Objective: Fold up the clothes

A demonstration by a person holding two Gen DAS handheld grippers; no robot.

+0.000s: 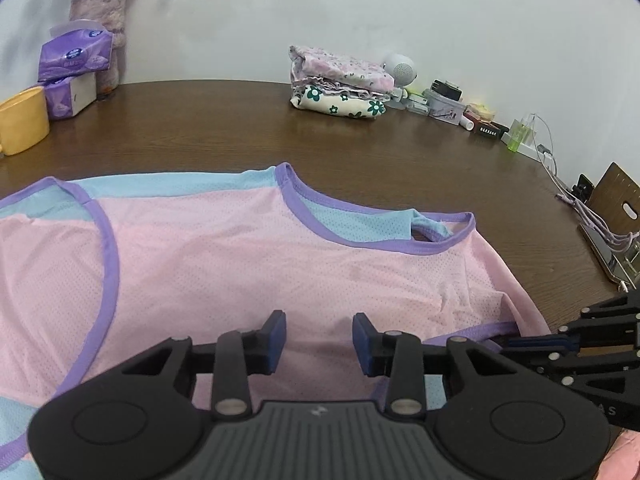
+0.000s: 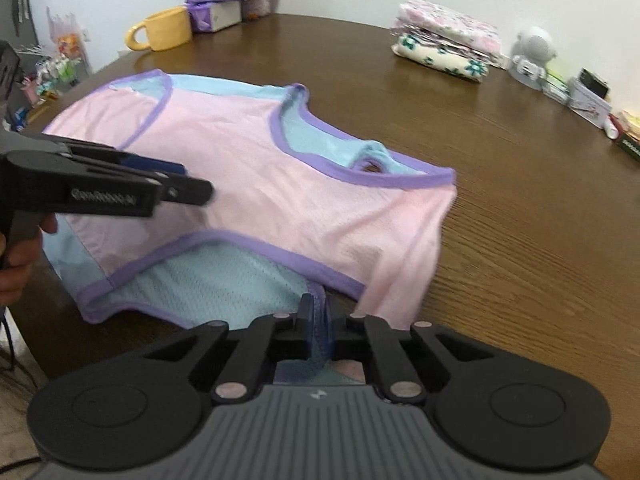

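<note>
So the right tongs (image 2: 318, 330) are clamped shut on a bit of the purple-trimmed edge of the pink and light-blue mesh sleeveless top (image 2: 256, 184), right at the near side by the armhole, with blue mesh bunched between the pads. The left tongs (image 1: 319, 342) are part-way open with nothing in them, just hanging over the pink front panel a little in from the same near edge. In the right-hand view you can see them come in from the left with the person's hand (image 2: 18, 252) on the grip.

The top itself is spread mostly flat on the brown wood-grain desk (image 2: 520, 220), neckline pointing toward the wall, one side hem close to the desk's near edge.

My read: this is the start of a fold, one corner pinched and the second grip not made yet. Next thing it needs is for the left tongs to drop and pinch the near edge too, then both lift together and carry that side across the pink panel. The mesh looks thin and slippery, so a shallow pinch could slide out.

Further back there's a stack of folded floral clothes (image 1: 340, 88) by the wall, well clear, plus a yellow ceramic mug (image 2: 162, 30) and purple tissue packs (image 1: 72, 54).
</note>
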